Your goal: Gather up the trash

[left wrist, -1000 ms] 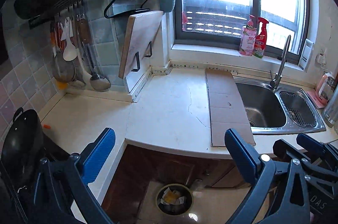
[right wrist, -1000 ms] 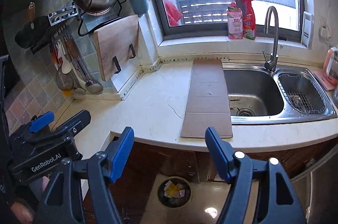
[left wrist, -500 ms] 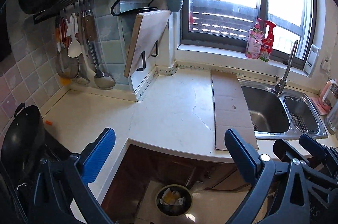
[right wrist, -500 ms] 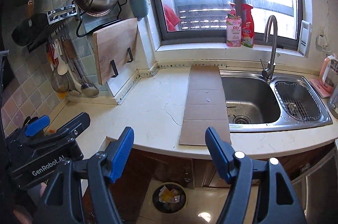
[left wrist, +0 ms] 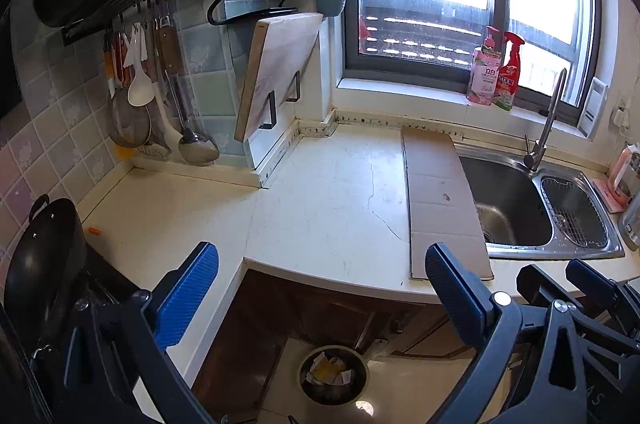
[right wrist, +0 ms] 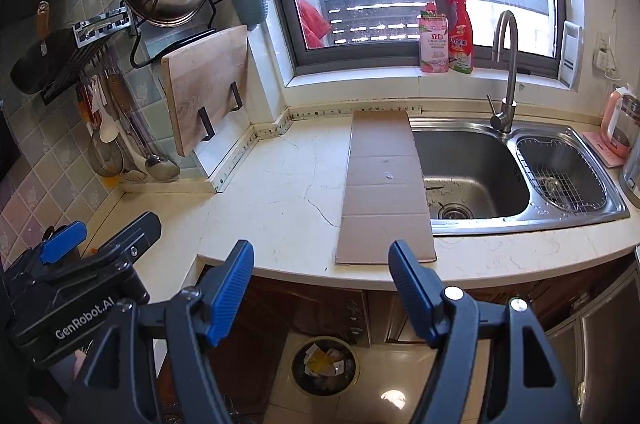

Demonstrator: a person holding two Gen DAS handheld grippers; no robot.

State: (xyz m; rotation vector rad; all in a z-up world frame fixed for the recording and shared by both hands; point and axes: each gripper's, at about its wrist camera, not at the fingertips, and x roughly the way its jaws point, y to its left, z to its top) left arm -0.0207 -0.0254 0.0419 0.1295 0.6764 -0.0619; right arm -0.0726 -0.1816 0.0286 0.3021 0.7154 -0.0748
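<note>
Both tongs hang released and empty above the tabletop's front edge: the left tongs [left wrist: 320, 288] and the right tongs [right wrist: 320, 284] each hold their blue jaws wide apart, gripping nothing. Just beyond the right tongs' tips a flattened cardboard strip [right wrist: 384, 183] lies flat on the tabletop [right wrist: 280, 191], its long axis running straight away from the tongs toward the window, its near end at the front edge, its far end at the back wall. Its right side overlaps the rim of the sink [right wrist: 476, 167]. Compared with a second earlier, the view from both tongs sits slightly farther back, with the cardboard lying where it was. Below the tongs, on the floor, a round bin [right wrist: 325, 366] holds crumpled paper scraps, some yellow. The sink's smaller right basin carries a wire basket [right wrist: 560, 171].
</note>
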